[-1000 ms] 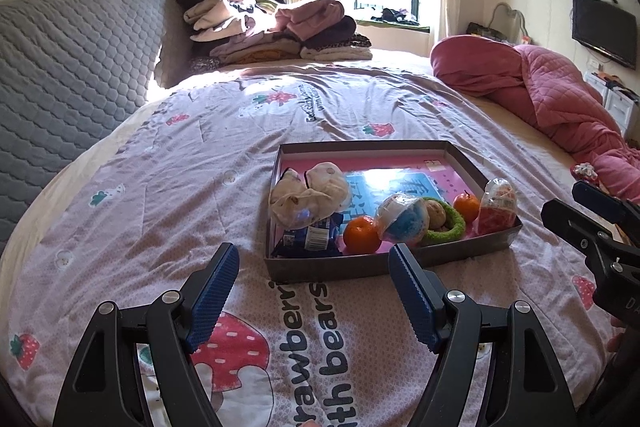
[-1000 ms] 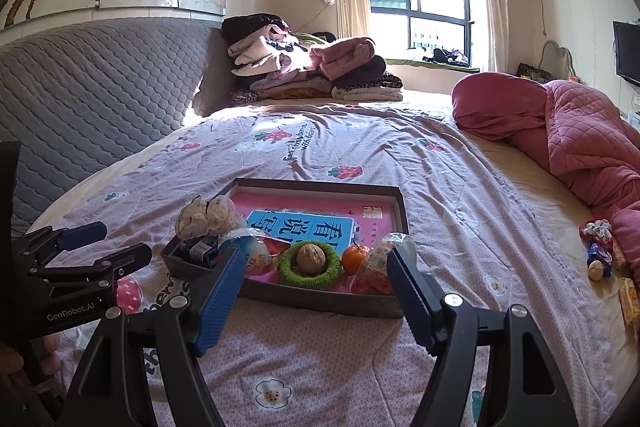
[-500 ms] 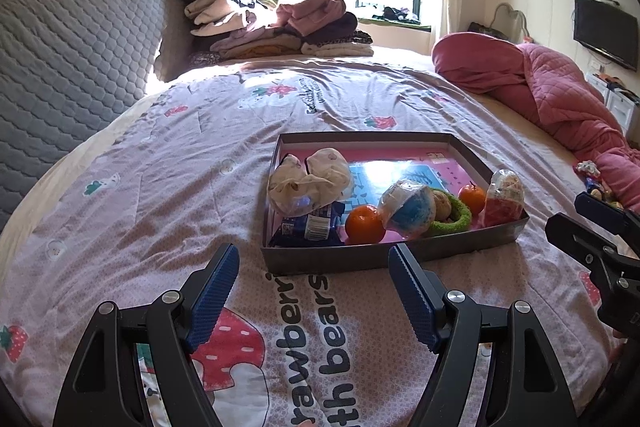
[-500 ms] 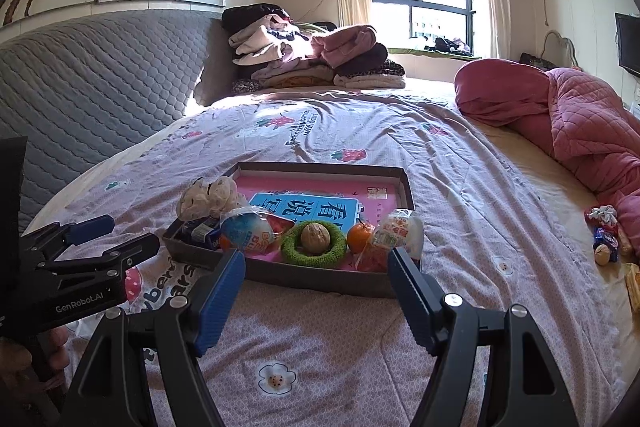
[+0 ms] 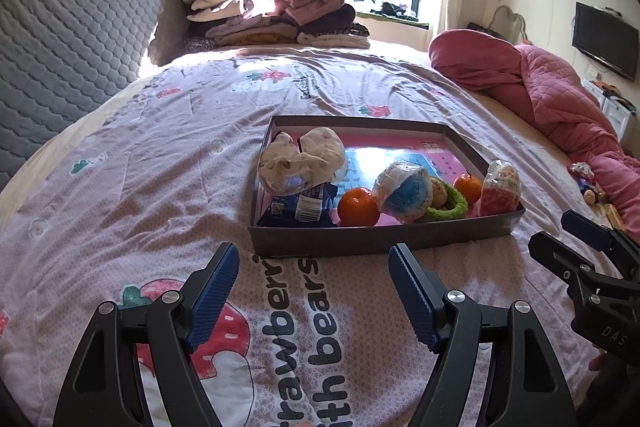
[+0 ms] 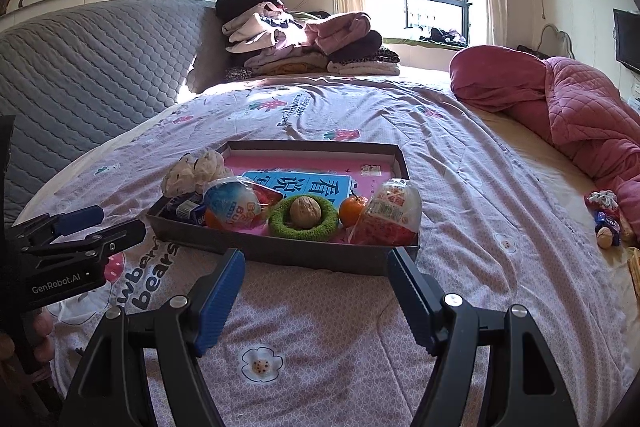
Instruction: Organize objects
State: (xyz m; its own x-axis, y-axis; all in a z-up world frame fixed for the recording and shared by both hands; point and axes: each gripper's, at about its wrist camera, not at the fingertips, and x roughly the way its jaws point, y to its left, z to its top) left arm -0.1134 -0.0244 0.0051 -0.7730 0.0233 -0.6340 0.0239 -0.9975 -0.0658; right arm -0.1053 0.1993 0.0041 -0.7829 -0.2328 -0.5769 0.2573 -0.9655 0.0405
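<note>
The shallow grey cardboard tray (image 5: pixel 382 237) sits in the middle of the bed, on the pink strawberry bedsheet (image 5: pixel 160 187), and everything else is told from that tray. Inside it, along the near wall, are a round orange mandarin (image 5: pixel 358 207), a blue and white ball in a clear plastic wrap (image 5: pixel 404 191), a fuzzy green ring (image 6: pixel 303 225) with a brown walnut (image 6: pixel 305 211) resting in its hole, and a red and white wrapped snack pack (image 6: pixel 387 213) in the near right corner. The mandarin looks firm and a little heavy, so it is best pinched across its fat middle. The wrapped ball and snack look light, and their shiny wrap may slip. The ring looks soft and squashy. The left gripper (image 5: pixel 312 285) hovers just in front of the tray with its blue pads wide apart and nothing between them. The right gripper (image 6: pixel 316 287) does the same, close to the near wall.
</note>
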